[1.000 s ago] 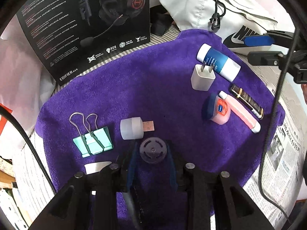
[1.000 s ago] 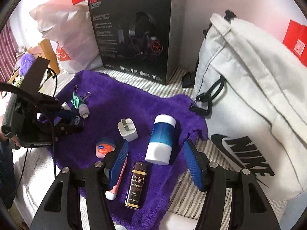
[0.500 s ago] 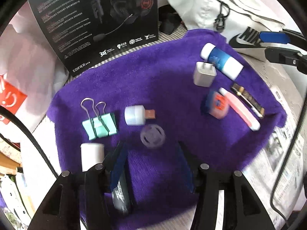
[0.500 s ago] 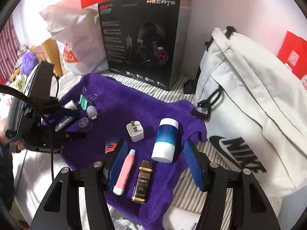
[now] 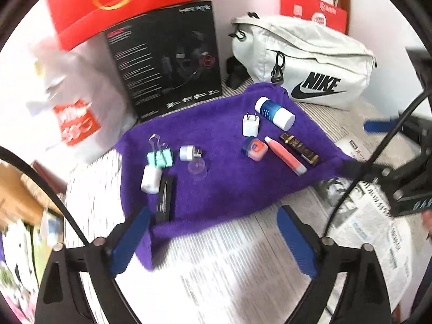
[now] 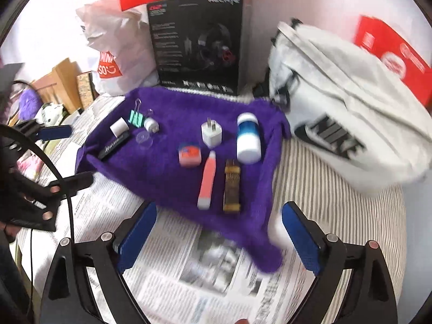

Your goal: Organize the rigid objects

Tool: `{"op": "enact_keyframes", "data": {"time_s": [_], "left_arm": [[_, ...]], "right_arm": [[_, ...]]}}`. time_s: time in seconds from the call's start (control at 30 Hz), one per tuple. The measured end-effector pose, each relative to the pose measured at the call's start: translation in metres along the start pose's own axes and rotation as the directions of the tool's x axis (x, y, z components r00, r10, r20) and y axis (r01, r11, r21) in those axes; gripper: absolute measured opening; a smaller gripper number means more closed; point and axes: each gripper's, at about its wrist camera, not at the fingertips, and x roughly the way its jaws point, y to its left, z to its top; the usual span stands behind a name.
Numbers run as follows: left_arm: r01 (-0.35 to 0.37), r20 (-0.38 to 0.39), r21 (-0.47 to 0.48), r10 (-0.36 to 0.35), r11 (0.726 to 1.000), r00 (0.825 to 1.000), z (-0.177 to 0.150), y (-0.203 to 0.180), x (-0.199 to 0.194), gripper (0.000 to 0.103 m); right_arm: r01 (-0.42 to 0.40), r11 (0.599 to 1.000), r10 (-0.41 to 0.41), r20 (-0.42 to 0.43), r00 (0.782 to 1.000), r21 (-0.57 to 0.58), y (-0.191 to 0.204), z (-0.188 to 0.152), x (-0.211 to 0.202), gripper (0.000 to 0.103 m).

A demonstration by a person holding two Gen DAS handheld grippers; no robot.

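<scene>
Two grippers, both hanging over the newspaper (image 6: 189, 283) at the near edge of the purple towel (image 5: 224, 189), each with its blue pads spread wide and nothing between them: left gripper (image 5: 213, 240), right gripper (image 6: 218, 237). On the towel's left end sit a mint binder clip (image 5: 159, 158), a small white USB plug (image 5: 189, 153), a clear round cap (image 5: 198, 168), a white cylinder (image 5: 151, 179) and a flat black bar (image 5: 165, 199). On the right end (tidier looking) there's a white charger (image 6: 211, 134), a blue-and-white bottle (image 6: 247, 138), a pink-orange tin (image 6: 189, 154), a pink tube (image 6: 207, 181) and a dark gold-labelled stick (image 6: 232, 189), the last two lying side by side.
</scene>
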Motion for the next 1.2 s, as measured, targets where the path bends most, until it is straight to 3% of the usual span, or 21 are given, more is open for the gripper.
{"op": "enact_keyframes", "data": {"time_s": [0.13,0.23,0.47,1.2], "left_arm": [[-0.047,0.024,-0.070,0.049,0.996,0.998,-0.020,-0.008,-0.027,0.098],[-0.071,0.041,-0.130,0.077,0.989,0.996,-0.035,-0.015,-0.044,0.098],[-0.129,0.056,-0.174,0.140,0.976,0.989,-0.060,-0.040,-0.079,0.102],[-0.064,0.105,-0.242,0.092,0.968,0.990,-0.068,-0.042,-0.095,0.102]], "right_arm": [[0.023,0.998,-0.023,0.005,1.000,0.066,0.007,-0.023,-0.018,0.094],[0.021,0.992,-0.024,0.023,0.999,0.127,0.010,-0.038,-0.037,0.100],[0.091,0.987,-0.099,0.057,0.993,0.132,0.024,-0.061,-0.073,0.103],[0.093,0.985,-0.104,0.069,0.992,0.144,0.031,-0.073,-0.077,0.103]]}}
